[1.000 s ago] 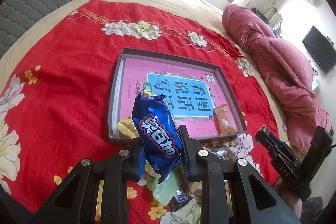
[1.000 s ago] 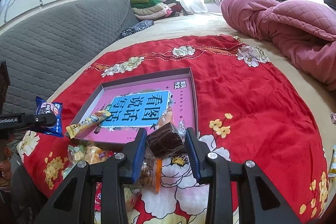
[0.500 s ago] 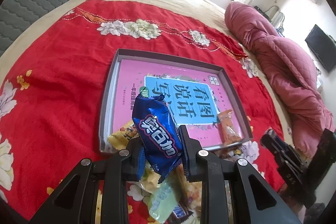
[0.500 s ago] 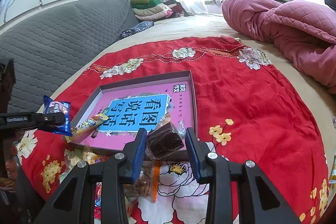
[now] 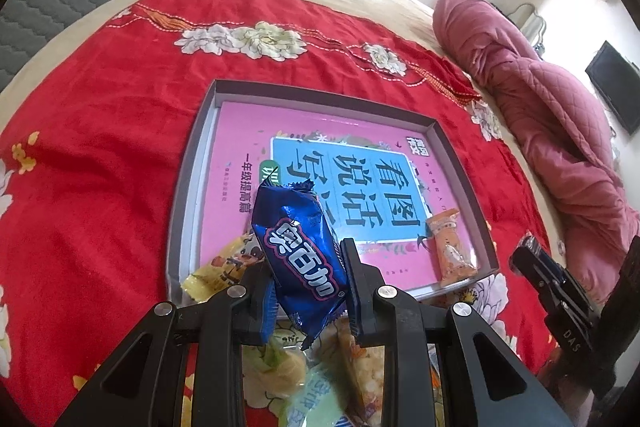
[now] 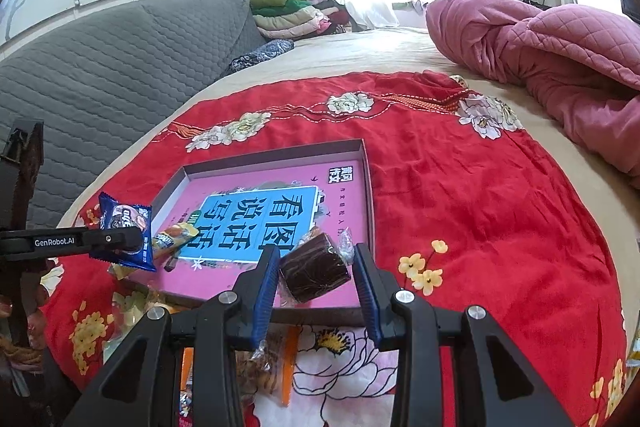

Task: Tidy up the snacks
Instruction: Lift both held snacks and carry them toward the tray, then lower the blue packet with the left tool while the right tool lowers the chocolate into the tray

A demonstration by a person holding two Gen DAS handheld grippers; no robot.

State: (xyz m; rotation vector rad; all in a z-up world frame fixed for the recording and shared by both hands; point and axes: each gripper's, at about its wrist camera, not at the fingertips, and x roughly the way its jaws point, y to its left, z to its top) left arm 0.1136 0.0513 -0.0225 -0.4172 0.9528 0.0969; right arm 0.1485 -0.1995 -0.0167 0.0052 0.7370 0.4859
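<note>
My left gripper [image 5: 308, 267] is shut on a blue snack packet [image 5: 300, 247] and holds it above the near edge of a grey tray [image 5: 192, 163] with a pink book inside. An orange packet [image 5: 452, 247] and a yellow packet [image 5: 224, 263] lie in the tray. My right gripper [image 6: 316, 263] is shut on a brown cake in clear wrap [image 6: 316, 267] over the tray's near right corner [image 6: 370, 211]. The left gripper with the blue packet [image 6: 126, 231] shows at the left of the right wrist view.
Several loose snack packets [image 5: 312, 367] lie on the red flowered blanket [image 5: 100, 147] below both grippers. A pink quilt [image 6: 540, 59] is heaped at the right. A grey padded headboard [image 6: 100, 67] and folded clothes [image 6: 292, 11] are at the back.
Both grippers have moved forward over the tray's near edge, each still holding its snack. The tray looks closer and larger in both views.
</note>
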